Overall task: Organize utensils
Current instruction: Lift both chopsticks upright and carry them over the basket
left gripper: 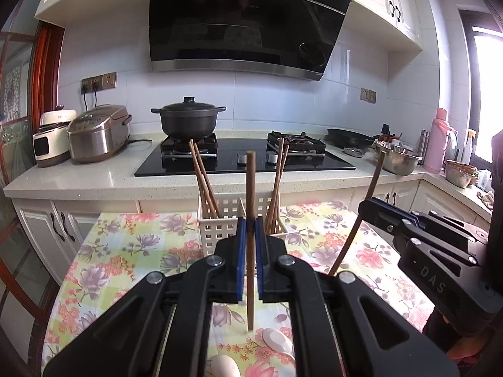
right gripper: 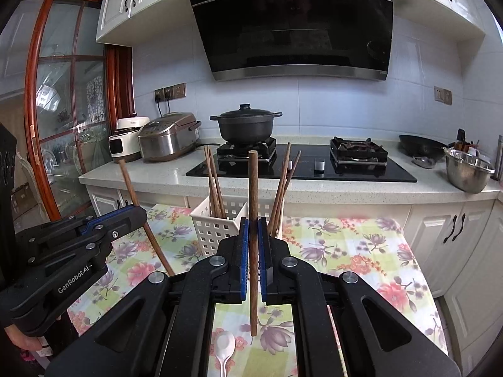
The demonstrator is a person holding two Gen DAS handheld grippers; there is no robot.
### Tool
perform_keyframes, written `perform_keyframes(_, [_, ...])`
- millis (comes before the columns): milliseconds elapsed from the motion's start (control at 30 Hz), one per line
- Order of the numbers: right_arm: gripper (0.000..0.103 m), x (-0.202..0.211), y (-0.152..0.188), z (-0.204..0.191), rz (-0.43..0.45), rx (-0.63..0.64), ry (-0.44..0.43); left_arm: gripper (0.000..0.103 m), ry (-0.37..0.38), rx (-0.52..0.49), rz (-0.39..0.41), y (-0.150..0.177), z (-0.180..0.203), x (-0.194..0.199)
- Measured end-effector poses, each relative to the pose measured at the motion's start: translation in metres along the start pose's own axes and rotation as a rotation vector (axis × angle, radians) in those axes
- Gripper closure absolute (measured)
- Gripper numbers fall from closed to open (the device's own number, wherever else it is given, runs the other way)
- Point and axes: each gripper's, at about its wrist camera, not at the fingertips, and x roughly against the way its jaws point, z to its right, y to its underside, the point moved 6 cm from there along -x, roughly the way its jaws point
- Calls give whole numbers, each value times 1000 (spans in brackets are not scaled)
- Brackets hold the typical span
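Each gripper carries one wooden chopstick, held near upright above the flowered tablecloth (left gripper: 132, 245). The left chopstick (left gripper: 250, 194) stands clamped between the blue pads of the left gripper (left gripper: 250, 238), its long axis running almost straight up and down, its lower end hanging free above the cloth. The right chopstick (right gripper: 253, 207) is pinched the same way in the right gripper (right gripper: 253, 242), jaws narrowed hard onto the shaft. In the left wrist view the right gripper (left gripper: 369, 209) shows at the side with its chopstick (left gripper: 361, 207) leaning; in the right wrist view the left gripper (right gripper: 140, 212) shows likewise, its stick (right gripper: 138, 201) tilted. Directly ahead of both, slightly lower, stands the white perforated utensil basket (left gripper: 220, 232), split into compartments. Its left compartment holds a pair of chopsticks (left gripper: 204, 182) leaning left; its right compartment holds several more (left gripper: 276, 188) leaning right. Both grippers look about equally near, so each stick needs to travel forward and drop end-first into a compartment. White spoons (left gripper: 278, 341) lie on the cloth below the grippers, not yet sorted.
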Motion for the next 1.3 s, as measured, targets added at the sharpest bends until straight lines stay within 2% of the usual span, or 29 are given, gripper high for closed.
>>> perform_keyframes(333, [97, 3, -13, -2, 16, 11, 3, 97, -2, -24, 23, -14, 3, 6])
perform_keyframes(733, [97, -3, -45, 5, 48, 12, 13, 97, -13, -44, 57, -48, 4, 2])
perform_keyframes(1033, [97, -13, -79, 4, 84, -7, 0, 97, -18, -29, 104, -94, 1, -1])
perform_keyframes(1300, [97, -44, -107, 2, 83, -1, 7, 97, -46, -28, 133, -136, -11, -19])
